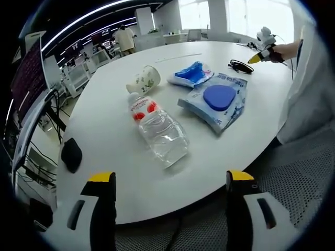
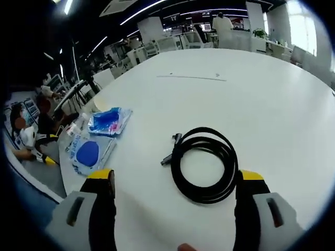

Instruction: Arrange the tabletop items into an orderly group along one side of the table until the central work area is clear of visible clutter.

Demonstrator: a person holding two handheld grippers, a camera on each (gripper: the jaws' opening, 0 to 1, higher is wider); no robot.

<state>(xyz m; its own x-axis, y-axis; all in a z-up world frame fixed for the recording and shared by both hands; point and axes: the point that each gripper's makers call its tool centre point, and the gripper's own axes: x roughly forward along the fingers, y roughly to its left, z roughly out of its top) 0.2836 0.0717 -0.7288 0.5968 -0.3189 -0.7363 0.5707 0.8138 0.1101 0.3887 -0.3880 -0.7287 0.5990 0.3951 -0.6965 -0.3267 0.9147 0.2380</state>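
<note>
On my left gripper view I count five loose items on the white counter [image 1: 110,136]. One clear plastic water bottle [image 1: 158,128] lies on its side near the middle, red label toward the cap. One paper cup [image 1: 143,80], also tipped over, lies just beyond the bottle's cap end. There are two blue-and-clear packets — a smaller one [image 1: 192,73] beside the cup and a larger one with a dark blue pad inside [image 1: 217,100], the two nearly touching. One small black object [image 1: 71,153] sits apart near the counter's edge; I cannot tell what it is.

From my right gripper view I see one coiled black cable [image 2: 205,163] lying flat on the counter, its plug end poking out of the coil's left side. The same two blue packets lie well apart from it, toward the counter's edge at the view's left.

My left gripper [image 1: 171,185] hangs off the counter's edge, jaws spread wide and holding nothing, pointed at the bottle. My right gripper [image 2: 175,184] hovers low over the counter — jaws spread, the coil lying just ahead between the yellow tips, not pinched.
</note>
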